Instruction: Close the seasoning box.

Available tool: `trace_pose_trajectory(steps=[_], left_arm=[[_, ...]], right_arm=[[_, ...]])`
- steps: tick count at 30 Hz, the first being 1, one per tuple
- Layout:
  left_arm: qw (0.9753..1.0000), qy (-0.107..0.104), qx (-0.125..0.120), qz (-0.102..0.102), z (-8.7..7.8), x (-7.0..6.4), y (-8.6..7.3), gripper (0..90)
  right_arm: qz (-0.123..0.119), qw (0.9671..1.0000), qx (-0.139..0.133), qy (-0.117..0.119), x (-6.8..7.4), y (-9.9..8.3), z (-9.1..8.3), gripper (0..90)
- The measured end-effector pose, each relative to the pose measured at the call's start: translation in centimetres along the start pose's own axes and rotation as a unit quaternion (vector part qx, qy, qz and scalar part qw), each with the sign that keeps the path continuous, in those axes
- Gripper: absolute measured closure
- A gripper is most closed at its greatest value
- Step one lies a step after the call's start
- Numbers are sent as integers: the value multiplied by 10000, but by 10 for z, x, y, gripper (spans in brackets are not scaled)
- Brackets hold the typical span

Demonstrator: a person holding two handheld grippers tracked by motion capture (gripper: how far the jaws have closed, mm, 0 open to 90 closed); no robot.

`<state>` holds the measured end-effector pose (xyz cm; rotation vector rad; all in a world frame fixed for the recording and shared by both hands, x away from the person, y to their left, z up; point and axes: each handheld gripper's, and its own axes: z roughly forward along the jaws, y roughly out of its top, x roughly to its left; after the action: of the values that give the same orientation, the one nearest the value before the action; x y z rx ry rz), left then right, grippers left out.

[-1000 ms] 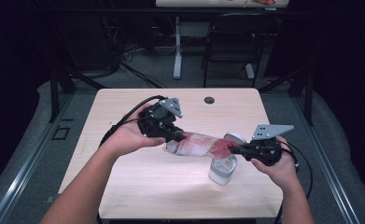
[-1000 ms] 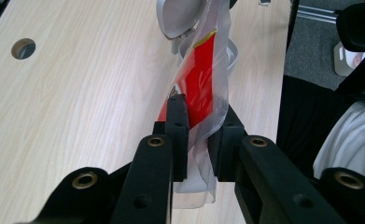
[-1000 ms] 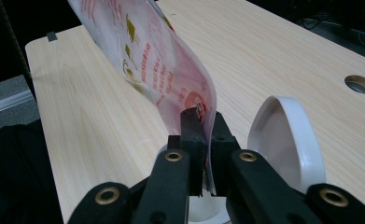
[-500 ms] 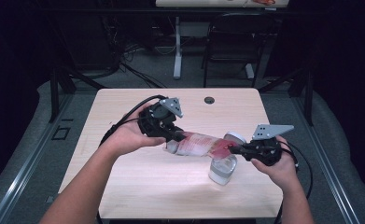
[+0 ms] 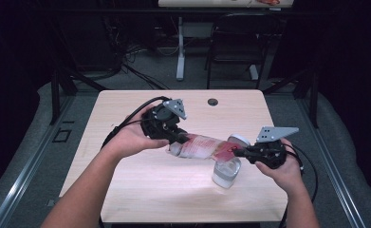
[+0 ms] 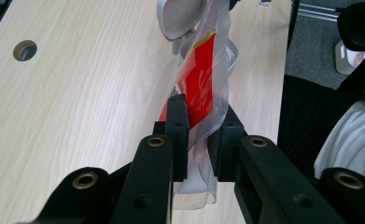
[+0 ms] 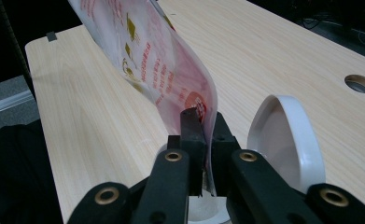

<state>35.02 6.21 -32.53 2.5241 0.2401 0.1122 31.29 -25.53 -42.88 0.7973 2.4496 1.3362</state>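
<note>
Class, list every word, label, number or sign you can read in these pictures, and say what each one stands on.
Nothing here can be quoted as it reads.
Packet, held between both grippers: rows of red print, gold marks and a round red emblem, all too blurred to read.
Packet in the left gripper view: a red panel with a gold edge, no legible text.
White lidded container: no label seen.
Table: no markings.

Dim room, grey floor (image 5: pixel 41 156), dark chair (image 5: pixel 233 45) beyond pale wooden table (image 5: pixel 126 107).
</note>
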Motion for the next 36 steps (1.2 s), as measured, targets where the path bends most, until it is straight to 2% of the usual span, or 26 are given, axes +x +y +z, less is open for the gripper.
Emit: trace_pose_trajectory(steps=[36], left_arm=[[10000,-5,-17,24,0,-1,3,805]], right_arm=[[-44,10000,49,-7,0,0,0,880]])
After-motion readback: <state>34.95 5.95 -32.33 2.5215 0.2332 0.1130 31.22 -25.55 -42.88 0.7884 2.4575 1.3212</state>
